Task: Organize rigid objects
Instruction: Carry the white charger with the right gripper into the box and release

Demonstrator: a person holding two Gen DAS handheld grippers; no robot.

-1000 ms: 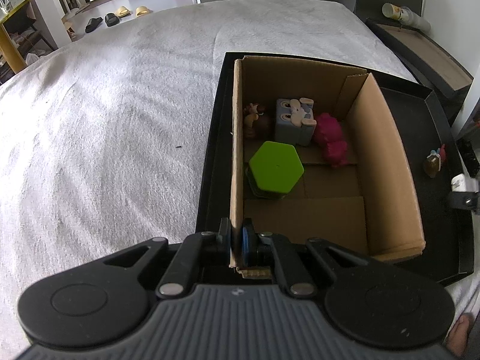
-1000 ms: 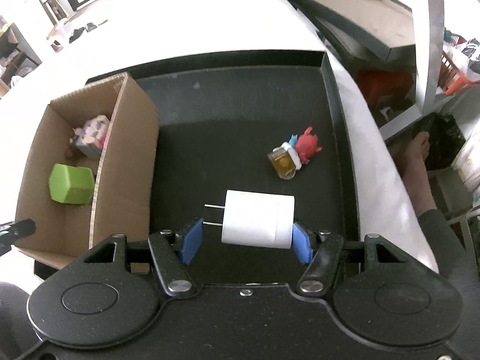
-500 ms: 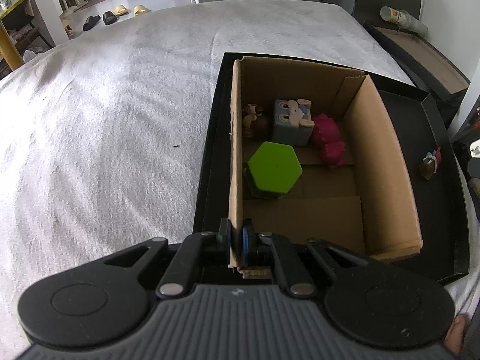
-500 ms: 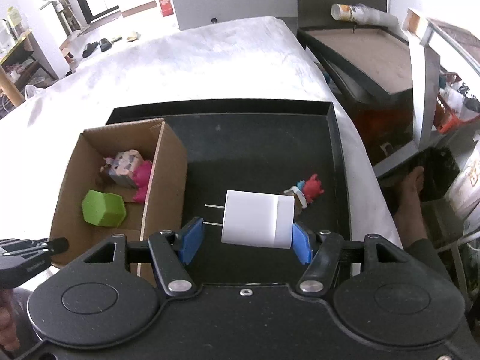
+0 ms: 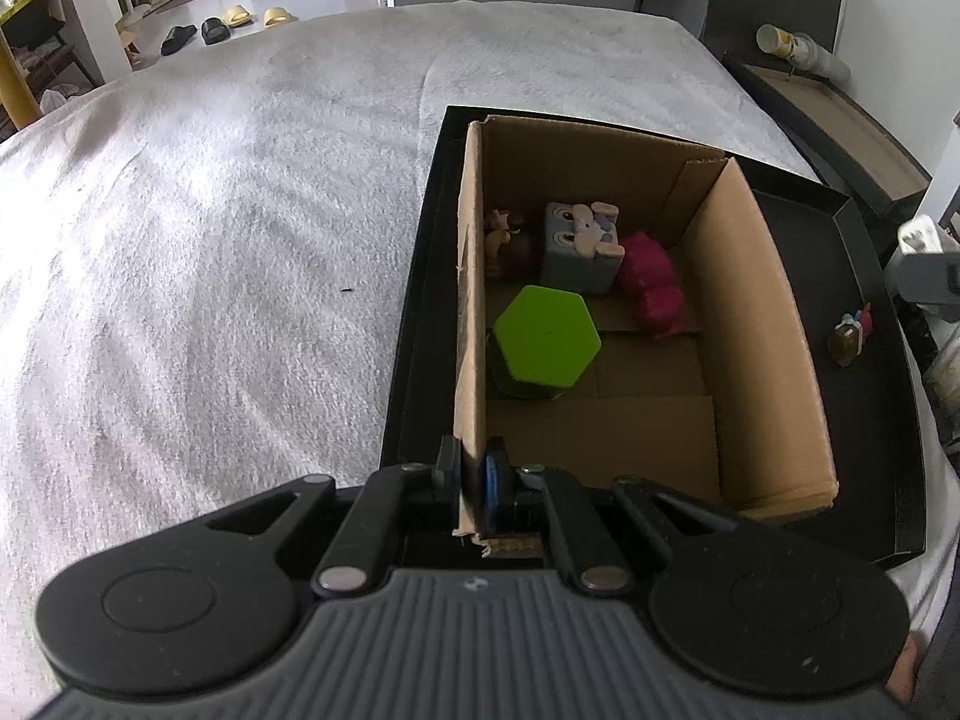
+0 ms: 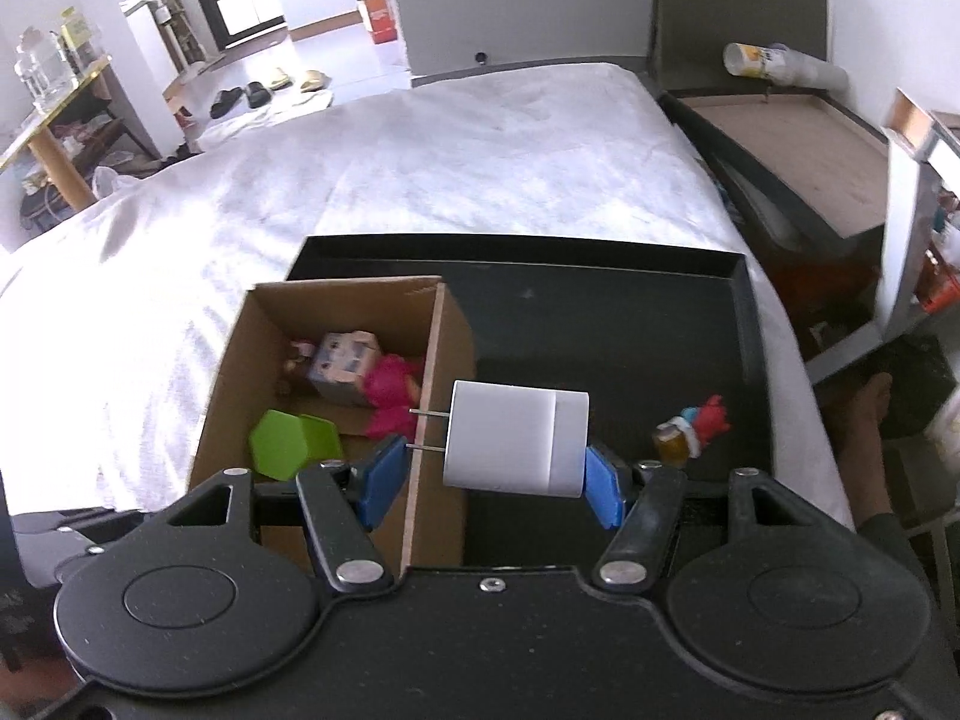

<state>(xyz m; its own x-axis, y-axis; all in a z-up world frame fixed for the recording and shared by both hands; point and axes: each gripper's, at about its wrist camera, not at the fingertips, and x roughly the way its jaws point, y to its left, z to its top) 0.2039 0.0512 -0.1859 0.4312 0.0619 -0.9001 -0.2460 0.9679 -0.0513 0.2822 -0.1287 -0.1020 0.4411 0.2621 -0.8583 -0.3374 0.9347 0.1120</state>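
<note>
Over the black tray's point(image 6: 744, 324) near edge, the right gripper point(image 6: 489, 474) carries a white plug-in charger block point(image 6: 516, 438) clamped between its jaws, long axis crosswise, prongs pointing toward the open brown cardboard box point(image 5: 774, 348) just to its left. The left gripper point(image 5: 471, 483) pinches the box's near corner wall, jaws closed on the cardboard.

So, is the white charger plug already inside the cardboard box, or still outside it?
Outside. The right gripper holds the white charger plug above the black tray, at the cardboard box wall; only its prongs cross it.
</note>
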